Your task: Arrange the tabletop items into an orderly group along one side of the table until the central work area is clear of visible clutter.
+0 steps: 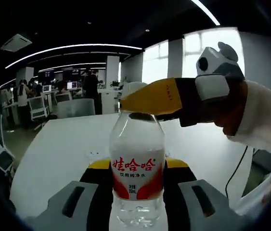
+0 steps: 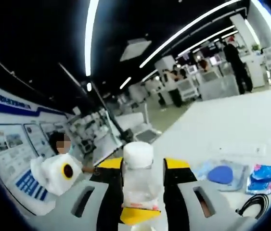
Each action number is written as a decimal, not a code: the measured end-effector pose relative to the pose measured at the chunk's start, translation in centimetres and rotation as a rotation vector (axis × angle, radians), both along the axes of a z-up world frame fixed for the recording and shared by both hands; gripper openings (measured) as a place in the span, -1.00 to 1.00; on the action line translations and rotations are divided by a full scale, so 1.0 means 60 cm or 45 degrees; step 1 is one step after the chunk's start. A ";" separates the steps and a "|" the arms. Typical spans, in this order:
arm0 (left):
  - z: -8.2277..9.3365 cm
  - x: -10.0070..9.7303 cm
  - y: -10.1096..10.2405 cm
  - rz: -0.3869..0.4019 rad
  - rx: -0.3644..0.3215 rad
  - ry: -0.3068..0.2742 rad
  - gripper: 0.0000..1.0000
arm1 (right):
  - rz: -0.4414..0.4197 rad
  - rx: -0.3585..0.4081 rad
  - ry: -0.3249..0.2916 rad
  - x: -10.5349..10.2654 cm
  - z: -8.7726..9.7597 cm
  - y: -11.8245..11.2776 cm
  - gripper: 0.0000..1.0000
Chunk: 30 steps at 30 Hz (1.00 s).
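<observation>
Here we hold the Wahaha water bottle (image 1: 137, 168) upright btwn left tool (image 1: 137, 192) jaws, long axis vertical, neck up, above white counter (image 1: 53, 149). Right tool (image 1: 147, 103) clenches its white cap (image 2: 138, 155) from the side.

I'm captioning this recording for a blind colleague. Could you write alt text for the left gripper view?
The left claw holds an upright clear water bottle with a red and white label over a white table, while the right claw reaches in from the right and closes on the bottle's top. Behind is an open office.
</observation>
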<state>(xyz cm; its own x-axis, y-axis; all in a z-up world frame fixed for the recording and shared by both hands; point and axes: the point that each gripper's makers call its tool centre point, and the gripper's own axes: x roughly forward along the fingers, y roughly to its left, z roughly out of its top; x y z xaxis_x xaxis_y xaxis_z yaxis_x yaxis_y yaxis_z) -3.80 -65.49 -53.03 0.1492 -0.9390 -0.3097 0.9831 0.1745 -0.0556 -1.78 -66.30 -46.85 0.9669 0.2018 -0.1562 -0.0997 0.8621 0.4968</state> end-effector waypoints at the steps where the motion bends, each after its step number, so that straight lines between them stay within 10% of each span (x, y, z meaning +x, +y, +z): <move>1: -0.003 0.000 0.003 0.000 0.004 0.002 -0.23 | 0.014 0.020 0.001 -0.002 0.000 0.006 -0.57; 13: -0.019 -0.026 0.028 -0.067 -0.006 0.097 -0.18 | 0.031 0.022 0.019 -0.025 -0.017 0.029 -0.61; 16: -0.012 -0.022 0.048 -0.064 0.011 0.023 -0.19 | 0.053 -0.047 0.027 -0.025 -0.022 0.037 -0.61; 18: 0.002 -0.008 0.059 -0.060 -0.035 -0.070 0.04 | 0.080 -0.152 0.015 -0.025 -0.024 0.044 -0.61; 22: 0.008 0.024 0.094 0.075 -0.103 0.004 1.00 | 0.106 -0.199 0.028 -0.022 -0.028 0.052 -0.61; 30: -0.053 0.082 0.250 0.324 0.037 -0.061 1.00 | 0.146 -0.154 0.017 -0.019 -0.025 0.051 -0.60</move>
